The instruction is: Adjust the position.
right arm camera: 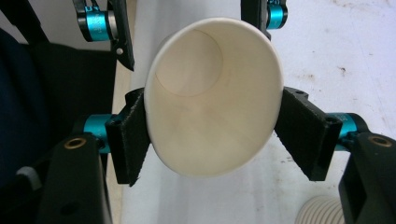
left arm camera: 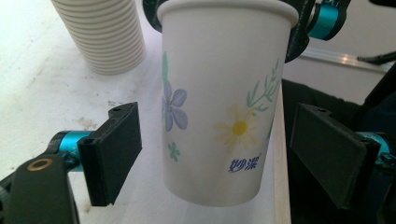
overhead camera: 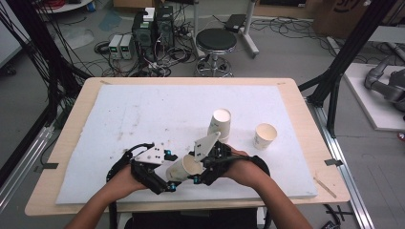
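A paper cup [overhead camera: 183, 169] printed with flowers hangs tilted over the front edge of the white mat [overhead camera: 143, 114]. My right gripper [overhead camera: 199, 172] is shut on it near the rim; its pads [right arm camera: 133, 135] squeeze the cup's mouth [right arm camera: 210, 116] into an oval. My left gripper [overhead camera: 167, 180] is open around the cup's lower body [left arm camera: 215, 121]. Its pads [left arm camera: 116, 151] stand clear of the wall on both sides. A stack of ribbed paper cups [overhead camera: 219, 123] stands on the mat beyond the grippers and appears again as the stack [left arm camera: 105, 32] in the left gripper view.
A single paper cup [overhead camera: 265, 135] stands upright to the right of the stack. The wooden table edge [overhead camera: 305, 129] frames the mat. Beyond the table are a black stool [overhead camera: 216, 40], computer boxes [overhead camera: 153, 28] and cables on the floor.
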### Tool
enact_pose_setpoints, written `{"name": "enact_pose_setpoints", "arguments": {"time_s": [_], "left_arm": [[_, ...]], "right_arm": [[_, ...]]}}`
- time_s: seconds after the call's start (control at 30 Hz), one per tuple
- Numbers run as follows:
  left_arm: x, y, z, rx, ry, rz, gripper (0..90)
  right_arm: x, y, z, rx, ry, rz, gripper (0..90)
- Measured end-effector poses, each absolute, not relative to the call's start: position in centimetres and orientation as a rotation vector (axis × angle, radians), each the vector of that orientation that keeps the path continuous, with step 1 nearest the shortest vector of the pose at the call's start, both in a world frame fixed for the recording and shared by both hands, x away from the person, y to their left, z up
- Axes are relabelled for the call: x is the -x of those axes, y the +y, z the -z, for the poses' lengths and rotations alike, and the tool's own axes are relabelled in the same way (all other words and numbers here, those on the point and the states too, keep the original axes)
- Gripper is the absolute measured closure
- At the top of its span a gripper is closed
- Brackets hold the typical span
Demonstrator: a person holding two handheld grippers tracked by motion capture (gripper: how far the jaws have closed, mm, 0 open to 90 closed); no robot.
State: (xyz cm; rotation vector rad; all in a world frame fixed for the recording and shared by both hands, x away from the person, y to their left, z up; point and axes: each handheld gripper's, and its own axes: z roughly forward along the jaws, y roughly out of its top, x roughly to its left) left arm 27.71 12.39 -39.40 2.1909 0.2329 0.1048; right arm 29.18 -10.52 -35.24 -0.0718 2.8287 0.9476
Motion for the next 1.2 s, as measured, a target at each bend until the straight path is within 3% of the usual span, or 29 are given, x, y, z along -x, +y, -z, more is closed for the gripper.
{"name": "enact_pose_setpoints", "arguments": {"time_s": [0.5,0.93,1.2], "left_arm": [[-28.0,11.9,39.6,-2.226,0.236,-0.073,21.0],[-28.2,11.2,39.8,-2.251,0.212,-0.055,33.9],[-28.2,11.4,39.9,-2.228,0.219,-0.051,32.7]], "right_arm": [[-29.0,-9.5,35.1,0.125,2.846,-0.857,30.6],[-28.7,-8.8,35.2,0.161,2.849,-0.795,30.5],[-28.8,-8.9,35.2,0.146,2.854,-0.831,26.9]]}}
